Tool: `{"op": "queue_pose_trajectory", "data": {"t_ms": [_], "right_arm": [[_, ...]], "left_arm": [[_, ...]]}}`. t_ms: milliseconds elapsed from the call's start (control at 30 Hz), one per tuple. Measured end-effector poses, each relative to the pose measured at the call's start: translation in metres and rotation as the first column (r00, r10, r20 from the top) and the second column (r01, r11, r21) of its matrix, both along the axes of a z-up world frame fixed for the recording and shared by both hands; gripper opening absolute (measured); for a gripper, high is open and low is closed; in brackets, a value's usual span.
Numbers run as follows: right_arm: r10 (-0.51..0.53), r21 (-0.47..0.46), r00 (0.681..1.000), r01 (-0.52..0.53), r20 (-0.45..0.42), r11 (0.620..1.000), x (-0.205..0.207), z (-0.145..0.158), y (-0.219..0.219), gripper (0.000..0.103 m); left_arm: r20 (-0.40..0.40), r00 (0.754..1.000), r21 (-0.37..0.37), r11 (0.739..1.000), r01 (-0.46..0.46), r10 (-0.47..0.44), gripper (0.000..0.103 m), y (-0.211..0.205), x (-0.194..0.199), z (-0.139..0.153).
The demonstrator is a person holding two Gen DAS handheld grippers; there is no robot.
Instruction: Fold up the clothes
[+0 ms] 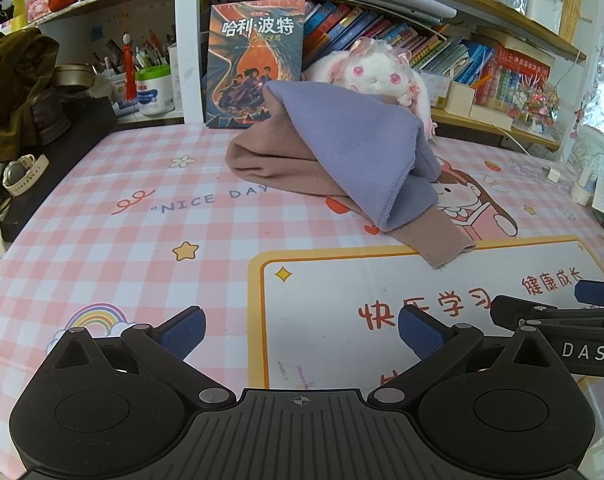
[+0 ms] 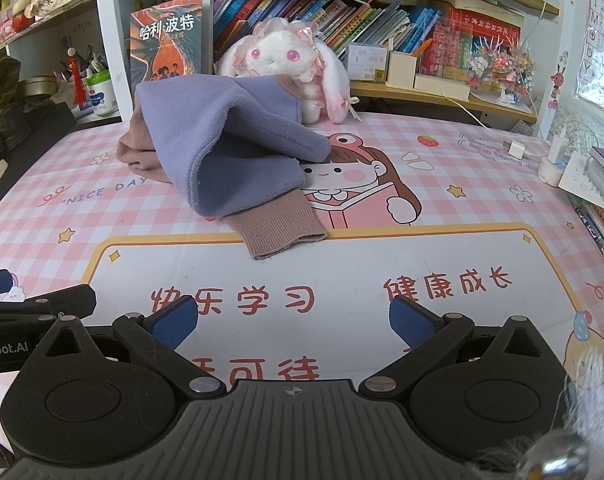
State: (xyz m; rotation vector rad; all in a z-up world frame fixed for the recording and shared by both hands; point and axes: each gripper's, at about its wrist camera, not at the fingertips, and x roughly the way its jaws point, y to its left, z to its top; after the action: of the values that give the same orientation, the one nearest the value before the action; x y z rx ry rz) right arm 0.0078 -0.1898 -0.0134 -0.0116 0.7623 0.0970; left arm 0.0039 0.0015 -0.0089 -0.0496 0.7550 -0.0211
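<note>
Garment (image 1: 342, 160), brown outside w/ purple lining, lies crumpled mid-table on the checked mat (image 1: 121, 240), one ribbed cuff (image 2: 281, 232) pointing toward us. Our left gripper (image 1: 299, 330) and right gripper (image 2: 293, 322) both spread wide, holding nothing, well short of it. Risk: pinching both layers at once, so the fold bunches. Plush rabbit (image 2: 285, 60) touches the back edge & book (image 1: 253, 64) stands near; pulling could topple them.

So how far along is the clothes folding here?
Barely begun. Nothing looks folded: the purple-and-brown garment lies crumpled on the checked mat, one ribbed cuff sticking out. Nothing is in hand: left tool and right tool are open, short of it. All folding remains.
</note>
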Motion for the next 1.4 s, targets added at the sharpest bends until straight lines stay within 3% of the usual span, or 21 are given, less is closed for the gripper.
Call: {"op": "queue_pose_trajectory", "data": {"t_ms": [1400], "right_arm": [[-0.056, -0.031, 0.998, 0.056, 0.003, 0.998, -0.014, 0.004, 0.021, 0.103]], "left_arm": [[0.021, 0.998, 0.002, 0.999, 0.055, -0.055, 0.103, 0.024, -0.003, -0.001]]}}
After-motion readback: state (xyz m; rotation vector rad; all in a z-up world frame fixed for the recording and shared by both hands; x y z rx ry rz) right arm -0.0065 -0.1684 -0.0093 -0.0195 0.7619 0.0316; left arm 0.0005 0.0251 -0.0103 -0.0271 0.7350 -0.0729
